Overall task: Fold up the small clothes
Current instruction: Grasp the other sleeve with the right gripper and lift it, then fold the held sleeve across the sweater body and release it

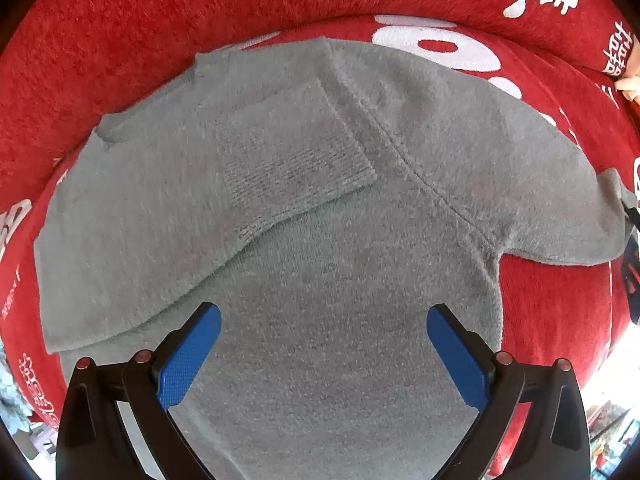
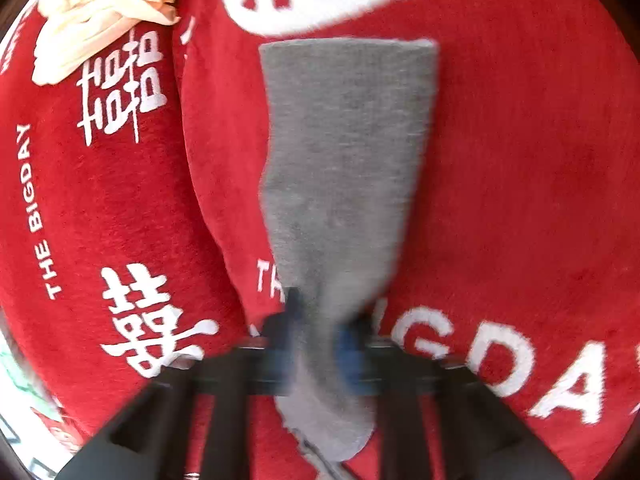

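Observation:
A small grey knitted sweater (image 1: pixel 320 208) lies flat on a red cushion (image 1: pixel 120 28) with white lettering. One sleeve (image 1: pixel 288 160) is folded in over the body. The other sleeve (image 1: pixel 560 200) stretches out to the right. My left gripper (image 1: pixel 324 344) hovers straight above the sweater's body, its blue pads (image 1: pixel 188 356) wide apart and touching nothing. In the right wrist view the outstretched grey sleeve (image 2: pixel 344 152) runs away from the camera. My right gripper (image 2: pixel 320 344) is blurred and shut on the sleeve near its end, cloth bunched between the pads.
Red cushions (image 2: pixel 520 200) with white characters and "THE BIGDAY" lettering surround the sweater. A cream cloth bundle (image 2: pixel 92 24) sits at the upper left of the right wrist view. Bright floor clutter (image 1: pixel 612 432) shows past the cushion's edge.

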The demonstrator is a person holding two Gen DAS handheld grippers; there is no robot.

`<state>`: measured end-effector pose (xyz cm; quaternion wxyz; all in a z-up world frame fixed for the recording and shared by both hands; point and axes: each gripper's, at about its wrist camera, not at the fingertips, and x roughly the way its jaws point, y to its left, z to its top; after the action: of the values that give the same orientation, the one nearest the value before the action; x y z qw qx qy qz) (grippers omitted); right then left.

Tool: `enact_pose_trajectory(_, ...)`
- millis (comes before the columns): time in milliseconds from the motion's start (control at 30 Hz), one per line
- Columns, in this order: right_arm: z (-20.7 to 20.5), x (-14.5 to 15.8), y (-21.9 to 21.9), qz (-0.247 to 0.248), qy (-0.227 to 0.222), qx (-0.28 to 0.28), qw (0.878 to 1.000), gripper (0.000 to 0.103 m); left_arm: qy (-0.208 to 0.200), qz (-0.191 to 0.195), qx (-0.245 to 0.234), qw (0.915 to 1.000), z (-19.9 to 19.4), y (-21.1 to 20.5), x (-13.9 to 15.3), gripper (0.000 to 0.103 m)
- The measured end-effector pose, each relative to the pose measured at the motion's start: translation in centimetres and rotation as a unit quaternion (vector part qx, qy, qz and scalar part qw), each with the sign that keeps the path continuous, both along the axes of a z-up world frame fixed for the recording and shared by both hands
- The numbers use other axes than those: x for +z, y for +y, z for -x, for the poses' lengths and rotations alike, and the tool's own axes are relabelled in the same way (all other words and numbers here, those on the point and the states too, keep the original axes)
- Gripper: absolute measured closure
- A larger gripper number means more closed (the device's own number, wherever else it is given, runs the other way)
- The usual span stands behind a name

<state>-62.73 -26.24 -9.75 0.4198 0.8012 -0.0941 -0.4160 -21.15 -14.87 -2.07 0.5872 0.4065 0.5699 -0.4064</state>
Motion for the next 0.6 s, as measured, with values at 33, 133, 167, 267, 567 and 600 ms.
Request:
enact_pose_trajectory(33,-0.7,0.3,-0.2,0.01,-0.005,0.007,1.0,0.094,0.001,0.001,0.001,1.0,-0.1,0.1,0.2,0.0)
enact_pose_trajectory(133,-3.0,1.8,-1.0,0.061,-0.047,0.048,0.996,0.094,0.002,0.006,0.004,1.0,-1.1,0.4,0.7,0.0)
enact_pose_trajectory(167,-4.3,2.7,-1.4,0.081,-0.062,0.068,0.992,0.094,0.002,0.007,0.004,1.0,-1.7,1.1,1.0,0.0)
enact_pose_trajectory(267,-7.6,5.1,-2.2,0.124,-0.087,0.119,0.981,0.094,-0.002,0.018,0.012,0.9998,-2.9,1.7,1.5,0.0)
enact_pose_trajectory(567,-24.6,12.5,-3.1,0.215,-0.074,0.335,0.914,0.094,-0.04,0.059,0.083,0.994,-11.1,5.9,4.0,0.0)
enact_pose_trajectory(600,-27.3,13.0,-2.8,0.221,-0.06,0.365,0.902,0.094,-0.043,0.06,0.096,0.9927,-12.3,6.6,4.2,0.0)
